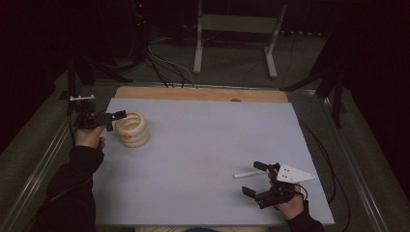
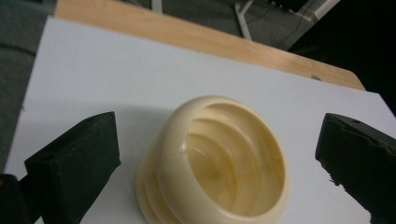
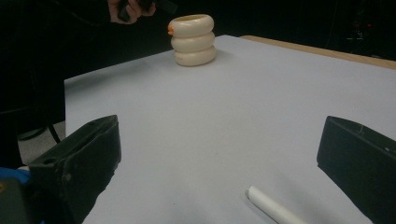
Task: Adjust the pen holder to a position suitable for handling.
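Over at the left edge of the pale grey tabletop (image 1: pixel 203 159), the left gripper (image 1: pixel 115 117) is hovering just beside the cream, ribbed plastic holder shaped like three stacked rings (image 1: pixel 132 129), jaws spread wide and gripping nothing. The left gripper view is looking straight down into its hollow, glossy mouth (image 2: pixel 219 163). That holder is looking light and stiff, but smooth and rounded, so I'd judge it slippery; the grooves between the rings are offering the surest hold, or one jaw inside the rim. A small orange mark (image 1: pixel 125 136) is showing on its side.

Moving across, the middle of the tabletop is lying bare, so nothing is standing between the two tools.

Near the right front corner, a thin white stick, perhaps a pen or chalk (image 1: pixel 246 174), is lying flat, looking light and likely to roll; mid-length seems the best place to pinch it. The right gripper (image 1: pixel 256 179) is waiting just behind it, jaws wide apart and empty. A wooden strip (image 1: pixel 203 94) is running along the far edge.
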Tool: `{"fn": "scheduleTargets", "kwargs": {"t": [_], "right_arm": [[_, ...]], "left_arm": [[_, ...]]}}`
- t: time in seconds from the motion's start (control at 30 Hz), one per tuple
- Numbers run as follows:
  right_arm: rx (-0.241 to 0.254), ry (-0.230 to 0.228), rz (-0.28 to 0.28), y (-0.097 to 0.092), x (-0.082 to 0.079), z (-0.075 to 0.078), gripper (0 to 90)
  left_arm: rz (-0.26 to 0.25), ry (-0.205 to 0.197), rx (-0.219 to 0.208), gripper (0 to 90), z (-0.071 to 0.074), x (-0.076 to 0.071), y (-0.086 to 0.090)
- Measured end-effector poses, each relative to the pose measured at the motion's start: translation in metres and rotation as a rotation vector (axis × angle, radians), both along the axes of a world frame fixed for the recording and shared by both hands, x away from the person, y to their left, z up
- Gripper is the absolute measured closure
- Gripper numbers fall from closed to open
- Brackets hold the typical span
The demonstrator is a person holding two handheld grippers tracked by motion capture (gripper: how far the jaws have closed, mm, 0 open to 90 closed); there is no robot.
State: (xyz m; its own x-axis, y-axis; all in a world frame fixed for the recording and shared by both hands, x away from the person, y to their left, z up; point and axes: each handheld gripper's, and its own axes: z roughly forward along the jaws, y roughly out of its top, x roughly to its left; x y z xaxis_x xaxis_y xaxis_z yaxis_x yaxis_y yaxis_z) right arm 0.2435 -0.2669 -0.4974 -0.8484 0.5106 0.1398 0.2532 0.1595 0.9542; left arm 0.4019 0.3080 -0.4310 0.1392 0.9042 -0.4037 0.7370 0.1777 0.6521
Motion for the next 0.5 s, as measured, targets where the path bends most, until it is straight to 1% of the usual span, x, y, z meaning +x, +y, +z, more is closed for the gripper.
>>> {"fn": "scheduleTargets", "kwargs": {"t": [0.03,0.07,0.1,0.13,0.17,0.2,0.27,0.3,0.33,0.37,0.47,0.5], "right_arm": [[0.000,0.000,0.000,0.000,0.000,0.000,0.0],[0.000,0.001,0.000,0.000,0.000,0.000,0.0],[0.000,0.003,-0.001,0.000,0.000,0.000,0.0],[0.000,0.003,-0.001,0.000,0.000,0.000,0.0],[-0.001,0.001,-0.002,0.000,0.000,0.000,0.0],[-0.004,0.002,-0.002,0.000,0.000,0.000,0.0],[-0.005,0.004,-0.002,0.000,0.000,-0.001,0.0],[-0.005,0.004,-0.002,0.000,0.000,-0.001,0.0],[-0.005,0.005,-0.003,0.000,0.000,-0.001,0.0],[-0.006,0.004,-0.003,0.001,0.000,-0.001,0.0],[-0.005,0.007,-0.004,0.000,0.001,-0.001,0.0],[-0.005,0.006,-0.004,0.000,0.001,-0.001,0.0]], "left_arm": [[0.000,0.000,0.000,0.3,0.000,0.000,0.000],[-0.008,0.013,-0.002,0.3,0.000,0.000,-0.001],[-0.024,0.044,0.008,0.4,-0.001,0.002,-0.003],[-0.024,0.044,0.008,0.4,-0.001,0.002,-0.003],[-0.019,0.065,0.021,1.9,0.000,0.002,-0.004],[-0.023,0.070,0.018,5.2,0.000,0.003,-0.004],[-0.015,0.086,0.017,7.0,0.000,0.004,-0.004],[-0.015,0.086,0.017,11.5,0.000,0.004,-0.004],[-0.015,0.094,0.012,11.5,0.000,0.005,-0.004],[-0.011,0.119,0.017,16.3,-0.001,0.008,-0.002],[0.007,0.146,0.030,25.5,-0.001,0.010,-0.001],[0.003,0.150,0.033,29.8,-0.001,0.011,-0.001]]}}
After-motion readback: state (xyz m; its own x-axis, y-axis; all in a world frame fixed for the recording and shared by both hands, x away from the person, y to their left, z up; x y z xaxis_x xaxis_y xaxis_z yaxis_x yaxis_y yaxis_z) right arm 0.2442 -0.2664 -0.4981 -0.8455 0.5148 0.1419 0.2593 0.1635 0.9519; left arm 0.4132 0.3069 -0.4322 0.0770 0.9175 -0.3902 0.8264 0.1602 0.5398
